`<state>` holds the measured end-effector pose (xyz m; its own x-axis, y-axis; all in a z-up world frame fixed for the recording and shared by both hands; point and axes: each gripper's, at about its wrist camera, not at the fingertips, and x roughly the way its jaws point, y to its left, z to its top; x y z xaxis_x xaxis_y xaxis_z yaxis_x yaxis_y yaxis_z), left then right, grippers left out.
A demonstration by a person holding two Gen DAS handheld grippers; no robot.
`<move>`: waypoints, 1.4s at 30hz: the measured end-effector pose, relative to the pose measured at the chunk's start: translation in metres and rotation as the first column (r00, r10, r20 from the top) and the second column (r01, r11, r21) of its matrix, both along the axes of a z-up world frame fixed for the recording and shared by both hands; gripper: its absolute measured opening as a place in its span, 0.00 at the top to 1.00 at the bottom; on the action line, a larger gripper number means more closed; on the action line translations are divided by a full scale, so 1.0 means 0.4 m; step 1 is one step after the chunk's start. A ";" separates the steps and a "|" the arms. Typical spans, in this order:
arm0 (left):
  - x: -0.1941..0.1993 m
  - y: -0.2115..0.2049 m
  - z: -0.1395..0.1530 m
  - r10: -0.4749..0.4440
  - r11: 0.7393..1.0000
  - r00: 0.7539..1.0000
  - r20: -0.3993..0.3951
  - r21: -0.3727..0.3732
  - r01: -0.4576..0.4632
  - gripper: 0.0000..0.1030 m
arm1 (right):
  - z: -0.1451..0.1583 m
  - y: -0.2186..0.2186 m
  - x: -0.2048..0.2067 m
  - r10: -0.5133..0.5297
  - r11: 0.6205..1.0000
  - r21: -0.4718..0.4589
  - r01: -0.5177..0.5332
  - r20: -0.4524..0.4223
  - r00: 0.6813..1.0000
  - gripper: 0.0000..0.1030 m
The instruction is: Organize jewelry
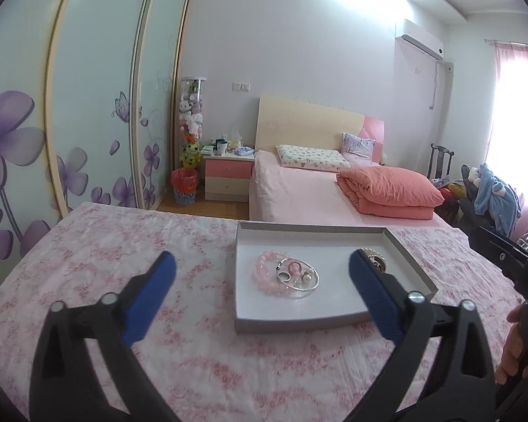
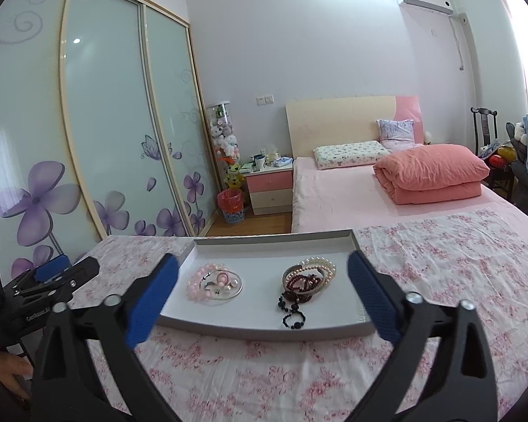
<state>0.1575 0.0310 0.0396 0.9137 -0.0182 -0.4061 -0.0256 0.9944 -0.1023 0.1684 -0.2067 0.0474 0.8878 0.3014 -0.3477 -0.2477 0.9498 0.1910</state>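
Jewelry lies in two clusters inside a shallow white tray (image 2: 352, 242) with grey outer walls, which sits on a pink floral cloth (image 2: 440, 263). Toward the tray's left end, a pink bead bracelet (image 2: 198, 283) curls against a silver bangle (image 2: 237, 286), and inside the bangle's ring sit a few small pieces, among them a pink bead and pearl-like balls; they are too small to name. Toward the tray's right end, a pearl strand (image 2: 320, 262) rests at the back of a tangled heap, with dark red beads (image 2: 301, 283) on top of it and a black bead string (image 2: 292, 311) trailing toward the tray's near wall.

Both tools hover short of the tray's near wall, touching nothing. The left gripper (image 1: 262, 283) has its blue-padded fingers (image 1: 148, 299) spread wide apart with nothing between them; through the gap the tray's left cluster shows. The right gripper (image 2: 262, 283) is likewise spread wide and empty, framing the whole tray. A hand (image 1: 514, 348) shows at the right edge of the left wrist view, holding the right tool.

Writing is scarce: the black body of the tool left of the tray in the right wrist view carries small white lettering, too blurred to read, and the letters "DA" show on the tool body at the right edge of the left wrist view.
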 end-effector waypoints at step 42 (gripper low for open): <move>-0.245 -0.073 -0.078 -0.046 0.992 0.995 0.087 0.123 0.035 0.04 | -0.099 0.001 -0.191 -0.043 0.996 -0.077 0.041 -0.019 0.999 0.02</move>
